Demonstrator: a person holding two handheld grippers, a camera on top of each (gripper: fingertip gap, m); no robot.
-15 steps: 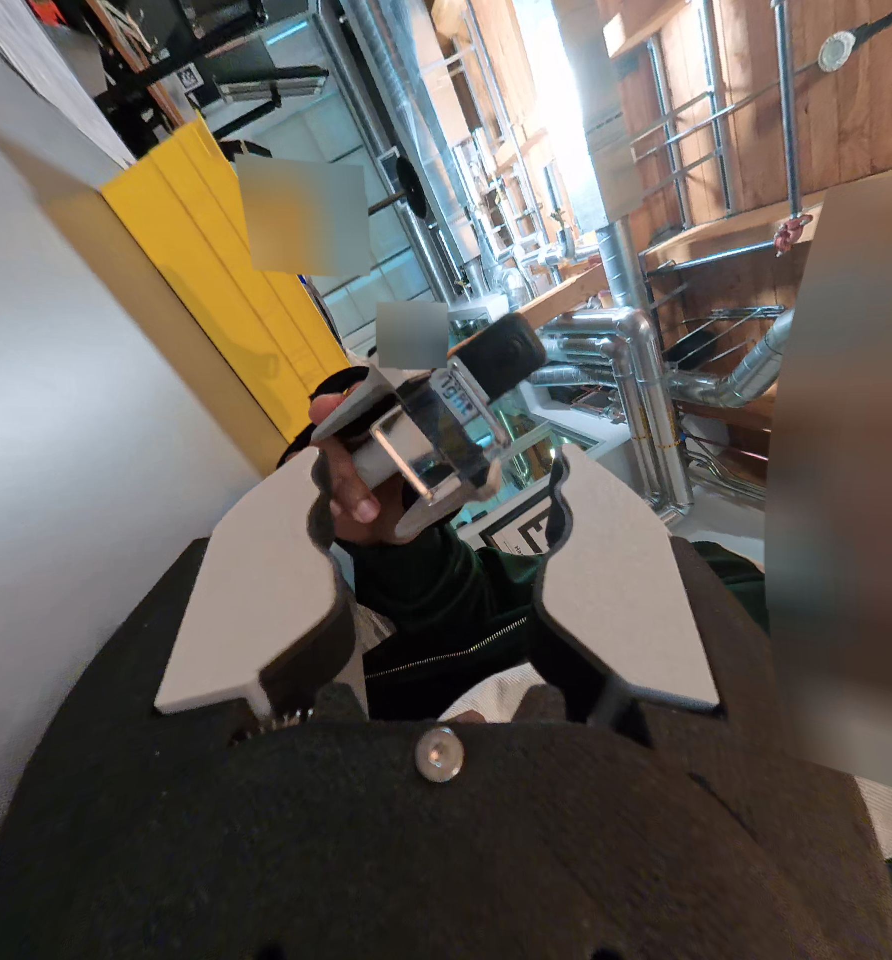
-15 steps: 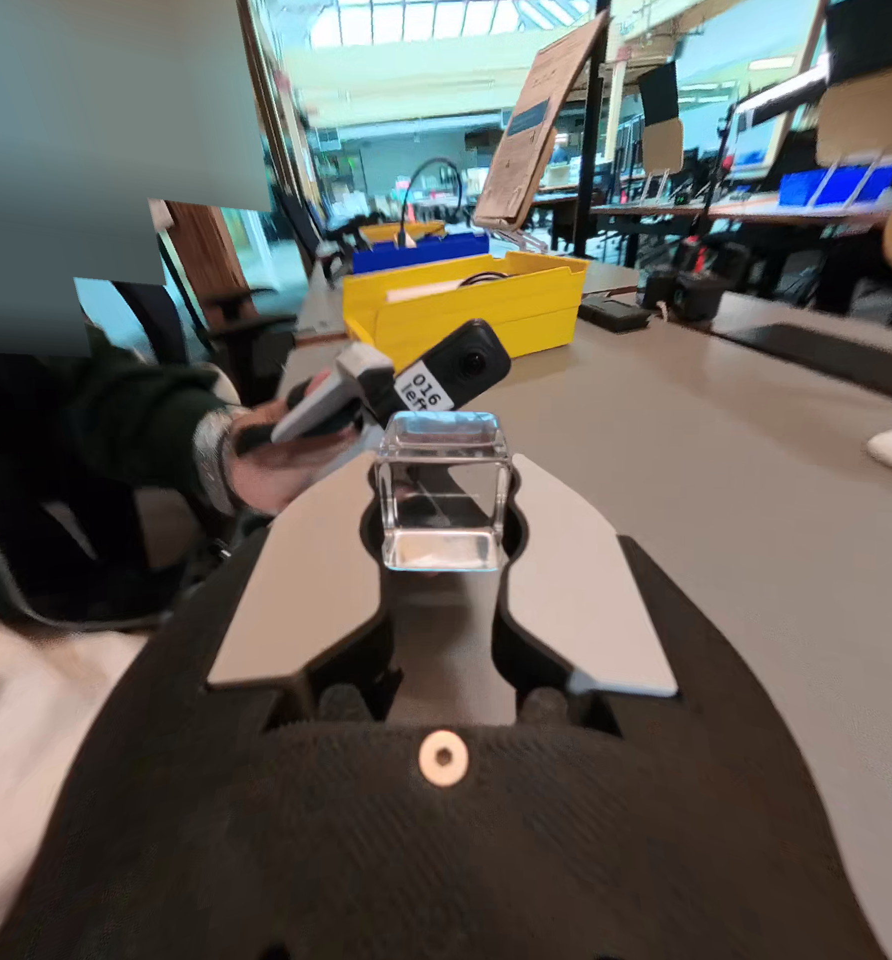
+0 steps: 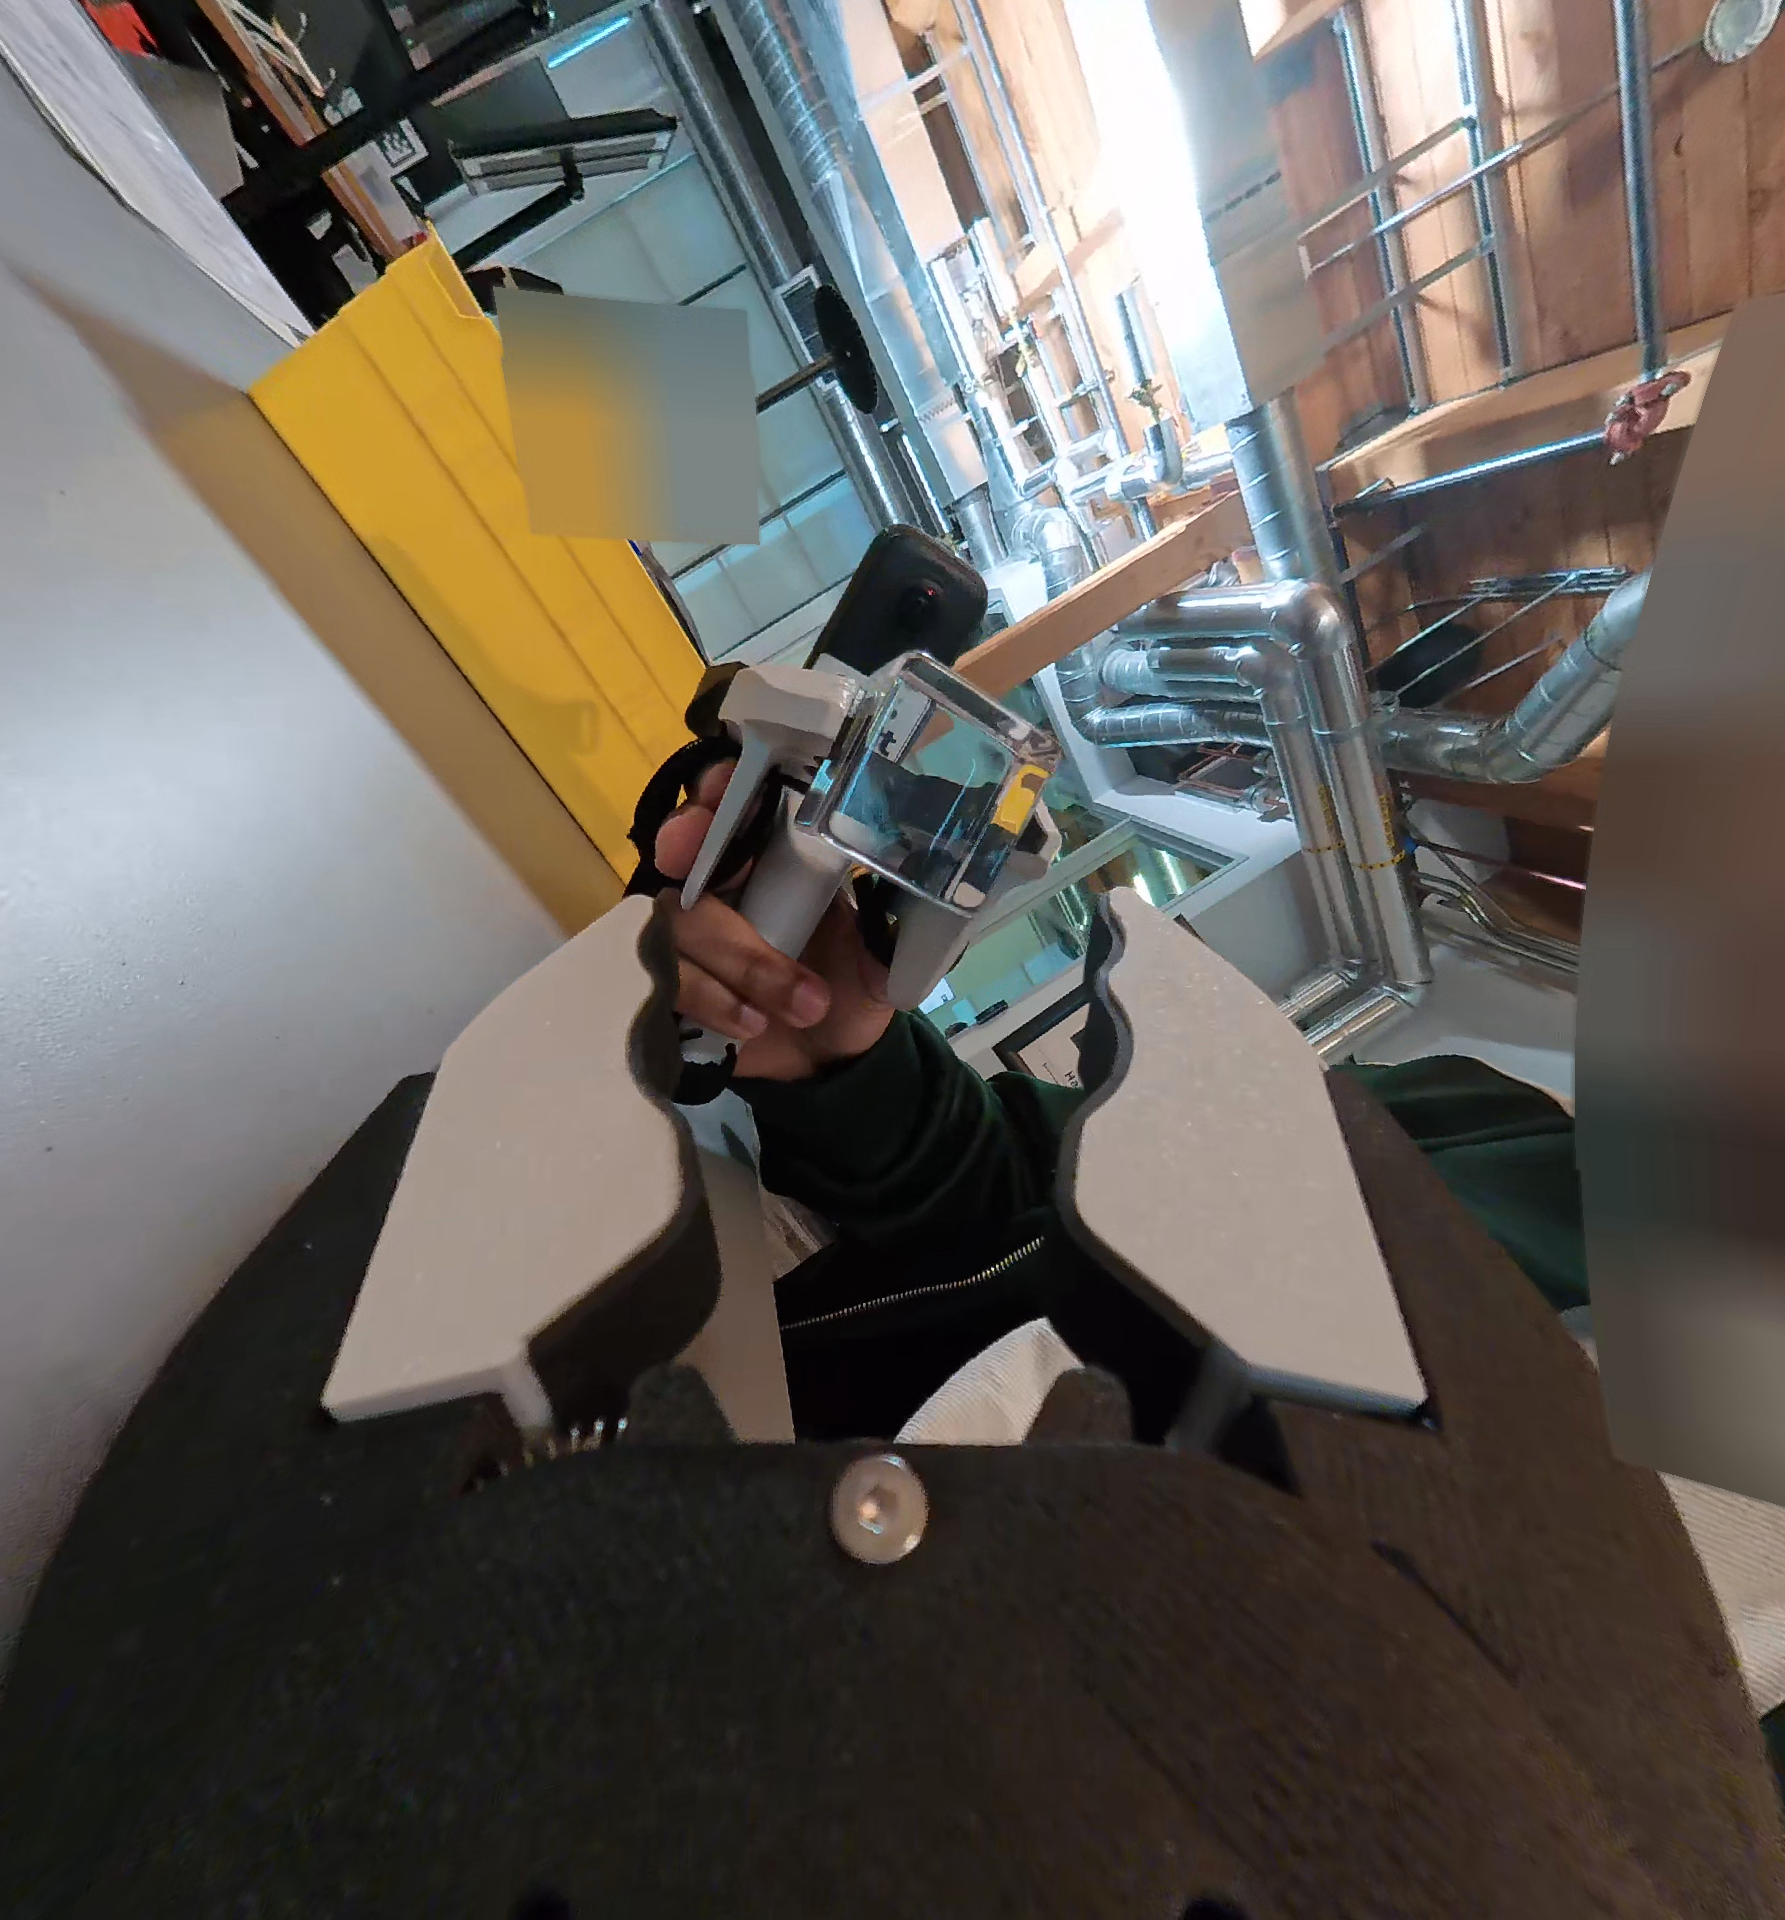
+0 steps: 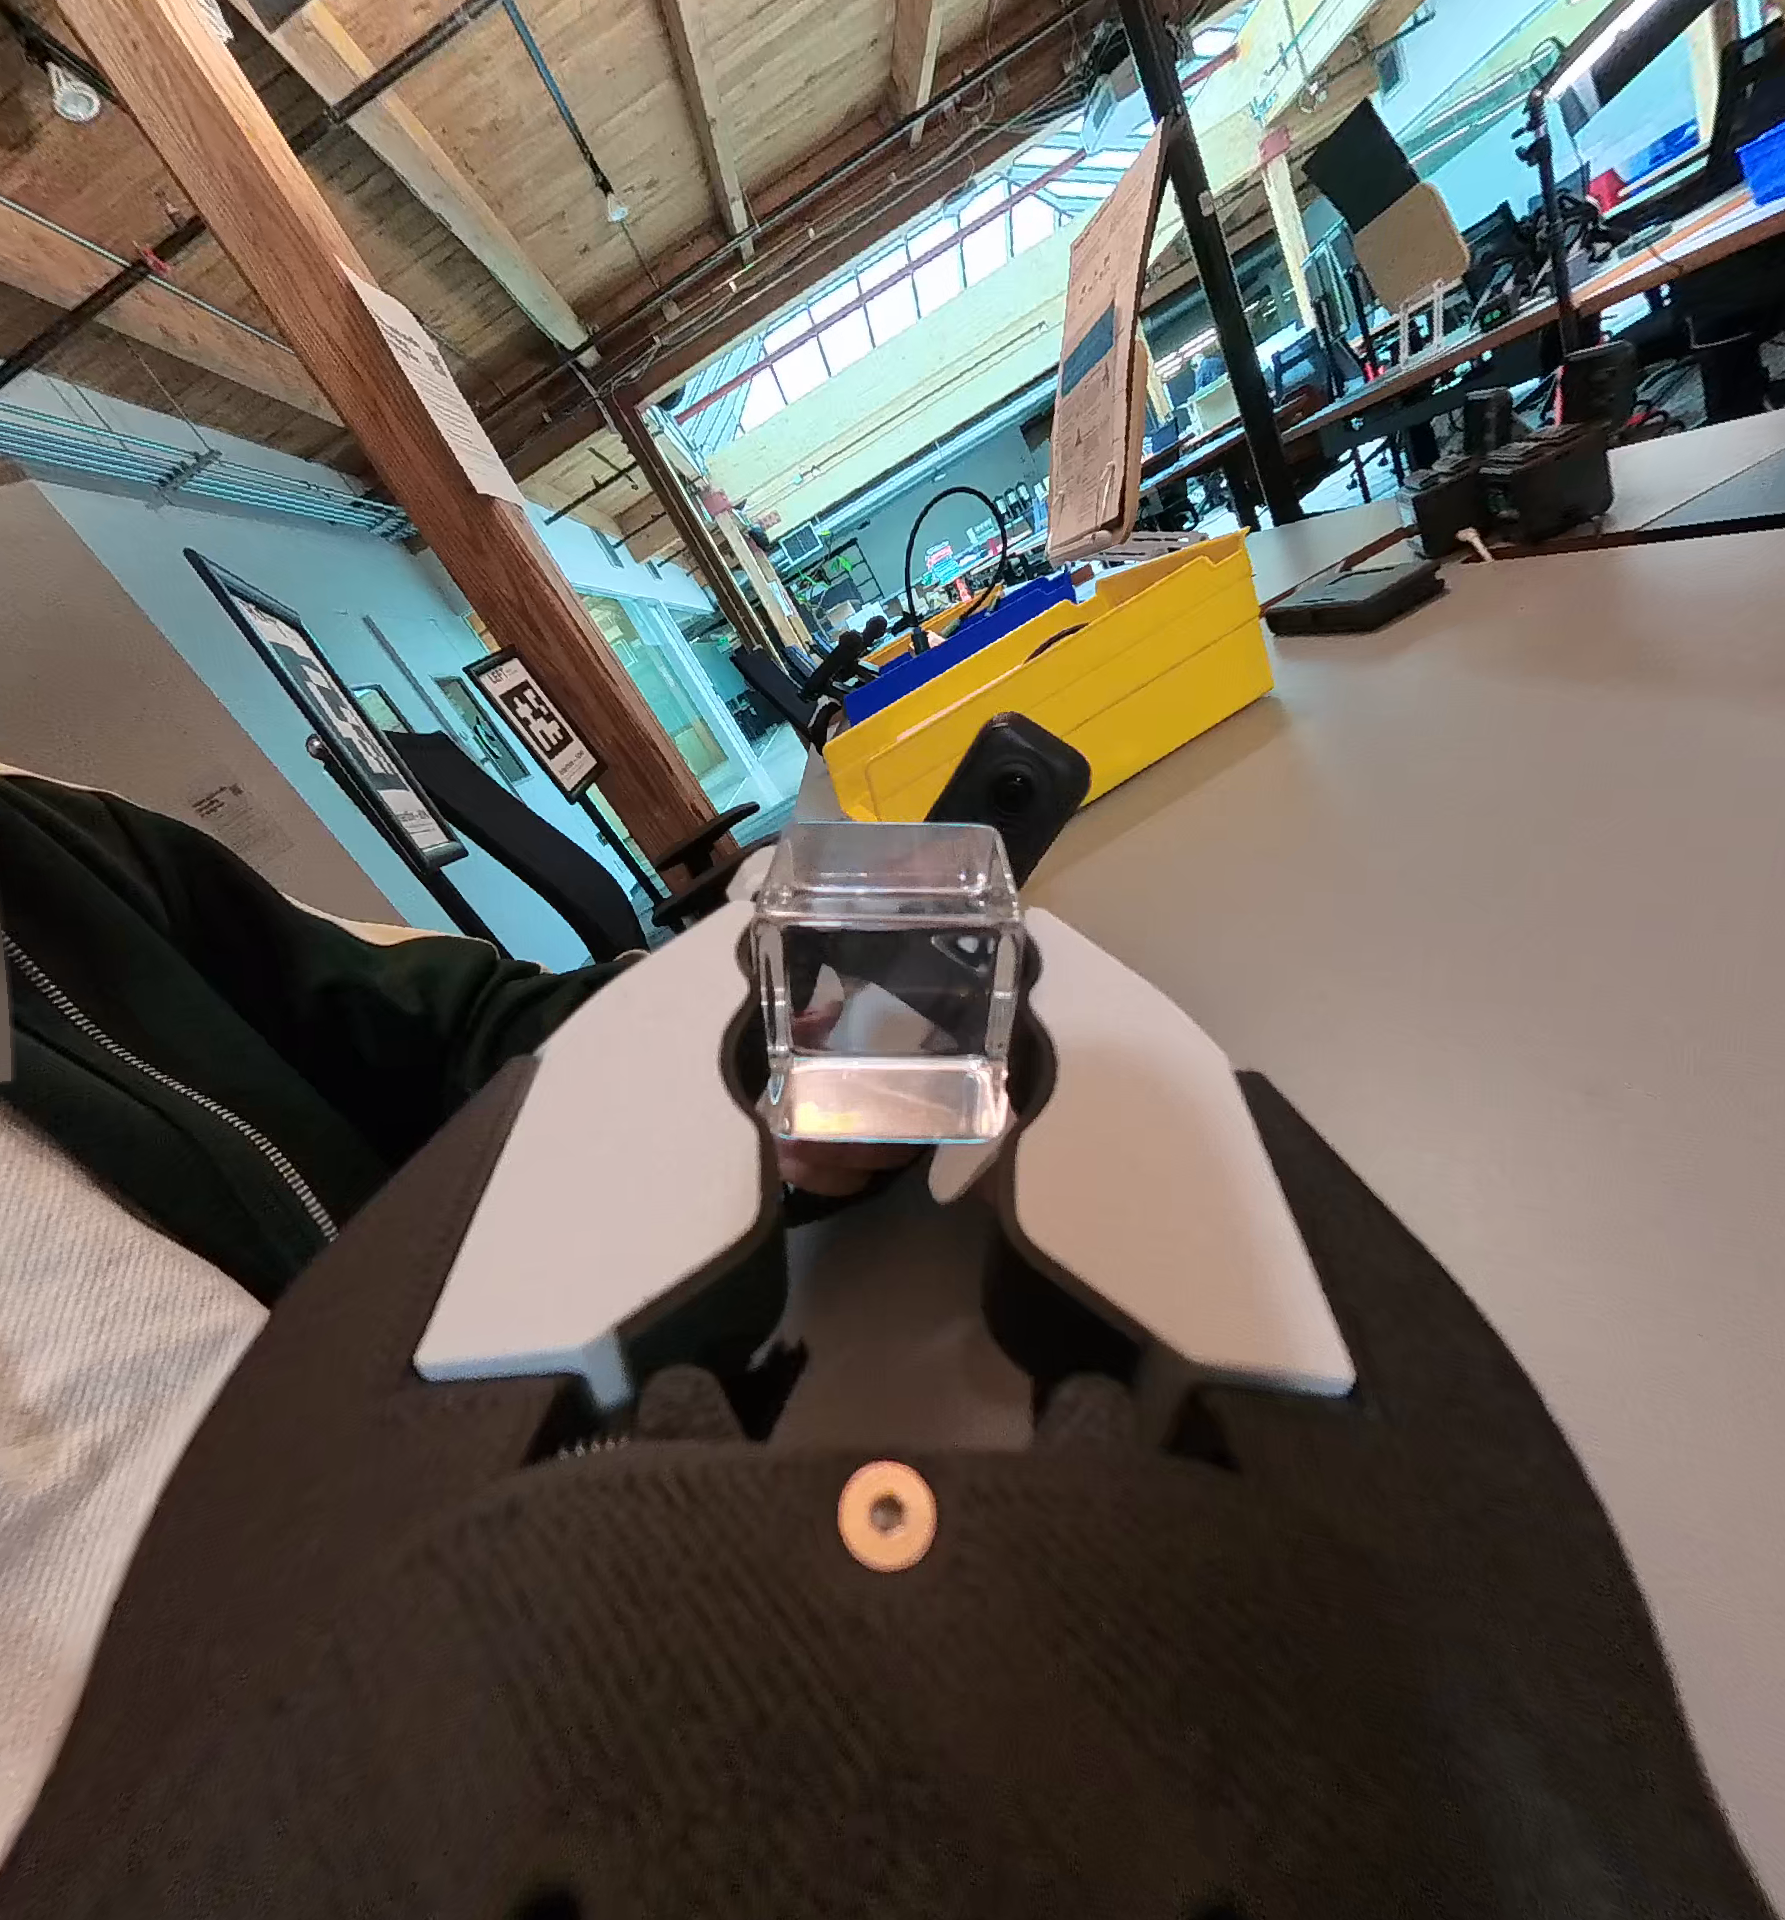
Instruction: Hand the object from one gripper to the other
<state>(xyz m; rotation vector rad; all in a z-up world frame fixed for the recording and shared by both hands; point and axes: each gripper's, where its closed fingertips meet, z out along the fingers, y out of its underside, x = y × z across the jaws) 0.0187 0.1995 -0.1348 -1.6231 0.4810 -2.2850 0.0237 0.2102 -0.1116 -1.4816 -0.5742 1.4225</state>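
Grey table (image 4: pixel 1490 935) lies below; a clear cube (image 4: pixel 886 987) is clamped in the right gripper (image 4: pixel 888 1039) — hard, slick, likely chippable. Bare side faces should be taken by the spread-apart left gripper (image 3: pixel 883 997).

Behind the clear cube (image 4: pixel 888 987), most of the left gripper (image 4: pixel 971 831) hidden, only its camera showing; yellow bin (image 3: pixel 472 582) partly covered by a blur patch.
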